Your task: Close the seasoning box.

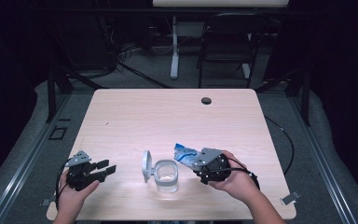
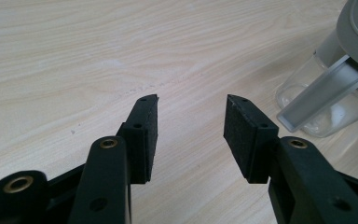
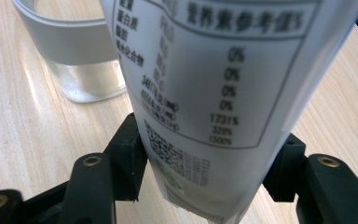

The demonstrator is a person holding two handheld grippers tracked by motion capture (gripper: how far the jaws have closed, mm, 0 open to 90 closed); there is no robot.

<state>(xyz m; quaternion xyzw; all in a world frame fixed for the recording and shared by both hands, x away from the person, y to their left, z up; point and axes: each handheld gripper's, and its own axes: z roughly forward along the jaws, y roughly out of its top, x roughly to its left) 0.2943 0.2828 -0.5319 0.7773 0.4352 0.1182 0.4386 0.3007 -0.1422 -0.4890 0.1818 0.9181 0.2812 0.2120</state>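
1. We see the right gripper (image 1: 192, 161) holding a white-and-blue packet (image 1: 184, 154) between its fingers (image 3: 127, 154), low over the near right part of the desk (image 1: 168, 112).
2. In the right gripper view, the packet (image 3: 214, 84) stands up out of the grip, its printed table facing the camera. The pads press on its lower end from both sides, and its bottom edge reaches below them.
3. The packet's free end points toward a clear container (image 1: 166, 176) with an open hinged lid (image 1: 146, 164), just beside it.
4. Our left gripper (image 1: 103, 170) lies at the near left, well apart from the packet, its fingers (image 2: 144, 135) spread wide with only bare desk between them.
5. In the left gripper view, the container (image 2: 326, 93) sits off to the right of the fingers, not touching them.
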